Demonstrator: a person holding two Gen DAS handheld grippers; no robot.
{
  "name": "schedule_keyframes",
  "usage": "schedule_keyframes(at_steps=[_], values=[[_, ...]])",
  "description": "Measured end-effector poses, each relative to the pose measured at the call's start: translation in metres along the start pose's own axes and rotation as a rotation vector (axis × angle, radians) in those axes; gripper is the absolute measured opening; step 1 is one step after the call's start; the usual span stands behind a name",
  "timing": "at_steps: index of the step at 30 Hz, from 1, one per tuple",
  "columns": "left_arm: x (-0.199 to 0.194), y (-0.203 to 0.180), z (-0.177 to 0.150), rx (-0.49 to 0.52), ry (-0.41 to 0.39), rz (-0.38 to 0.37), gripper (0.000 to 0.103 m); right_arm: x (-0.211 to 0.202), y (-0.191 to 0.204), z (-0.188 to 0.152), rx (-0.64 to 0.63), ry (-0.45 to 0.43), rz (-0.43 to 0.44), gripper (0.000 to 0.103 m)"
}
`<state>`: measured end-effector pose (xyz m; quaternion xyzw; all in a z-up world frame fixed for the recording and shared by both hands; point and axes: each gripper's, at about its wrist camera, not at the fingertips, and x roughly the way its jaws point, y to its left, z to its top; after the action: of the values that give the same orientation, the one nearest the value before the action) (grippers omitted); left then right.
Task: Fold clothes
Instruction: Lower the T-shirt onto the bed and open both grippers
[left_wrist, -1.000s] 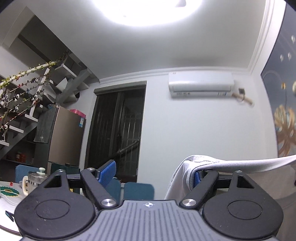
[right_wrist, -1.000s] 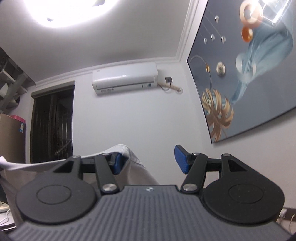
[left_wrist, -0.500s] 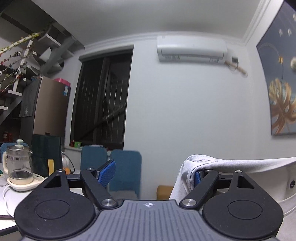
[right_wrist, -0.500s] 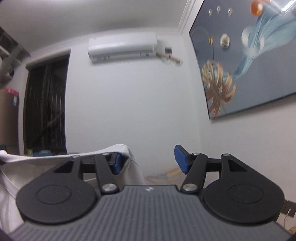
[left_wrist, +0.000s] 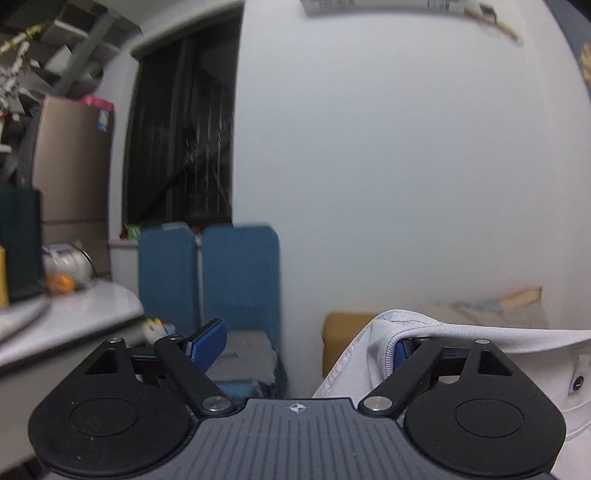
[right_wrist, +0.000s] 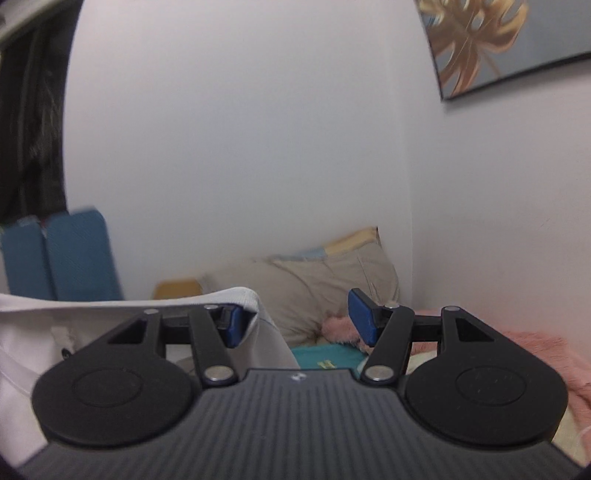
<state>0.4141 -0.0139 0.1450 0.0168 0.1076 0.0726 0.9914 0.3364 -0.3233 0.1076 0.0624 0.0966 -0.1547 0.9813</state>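
A white polo shirt (left_wrist: 480, 343) hangs stretched between my two grippers. In the left wrist view its ribbed collar edge is draped over my right finger; my left gripper (left_wrist: 306, 339) stands wide open, its left blue pad (left_wrist: 208, 341) bare. In the right wrist view the shirt (right_wrist: 110, 306) is draped over the left finger of my right gripper (right_wrist: 295, 321), which is also wide open, its right pad (right_wrist: 362, 319) bare. The shirt is hooked on one finger of each gripper, not pinched. A dark button (left_wrist: 577, 380) shows on the placket.
Two blue chair backs (left_wrist: 207, 273) stand by the far wall beside a white table (left_wrist: 70, 314) with a kettle and cups. A beige pillow (right_wrist: 332, 284), pink fluffy blanket (right_wrist: 535, 350) and teal cloth (right_wrist: 325, 358) lie on a bed at the right corner.
Both grippers have tilted down from the ceiling toward the room, still carrying the shirt hooked on their inner fingers. The bed, pillow and chairs have come into view.
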Motion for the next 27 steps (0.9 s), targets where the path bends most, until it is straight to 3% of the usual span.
schedule_keyframes(at_steps=[6, 9, 13, 15, 17, 19, 23, 27], values=[[0.181, -0.035, -0.154, 0.05, 0.282, -0.067, 0.088, 0.17, 0.001, -0.12, -0.062, 0.182, -0.015, 0.059], [0.234, -0.05, -0.212, 0.098, 0.403, -0.087, 0.088, 0.226, 0.002, -0.175, -0.079, 0.315, -0.004, 0.059], [0.282, -0.065, -0.252, 0.109, 0.592, -0.162, 0.089, 0.274, -0.001, -0.22, -0.037, 0.498, 0.044, 0.059], [0.285, -0.066, -0.265, 0.104, 0.665, -0.187, 0.094, 0.287, -0.005, -0.232, 0.008, 0.621, 0.13, 0.059], [0.291, -0.062, -0.263, 0.092, 0.727, -0.247, 0.098, 0.301, -0.006, -0.241, 0.055, 0.746, 0.231, 0.066], [0.289, -0.058, -0.26, 0.095, 0.73, -0.293, 0.099, 0.291, -0.001, -0.237, 0.051, 0.725, 0.229, 0.084], [0.261, -0.047, -0.248, 0.054, 0.671, -0.3, 0.103, 0.266, 0.005, -0.22, 0.063, 0.674, 0.246, 0.084], [0.205, -0.037, -0.236, -0.011, 0.583, -0.299, 0.103, 0.209, 0.005, -0.202, 0.077, 0.563, 0.243, 0.084]])
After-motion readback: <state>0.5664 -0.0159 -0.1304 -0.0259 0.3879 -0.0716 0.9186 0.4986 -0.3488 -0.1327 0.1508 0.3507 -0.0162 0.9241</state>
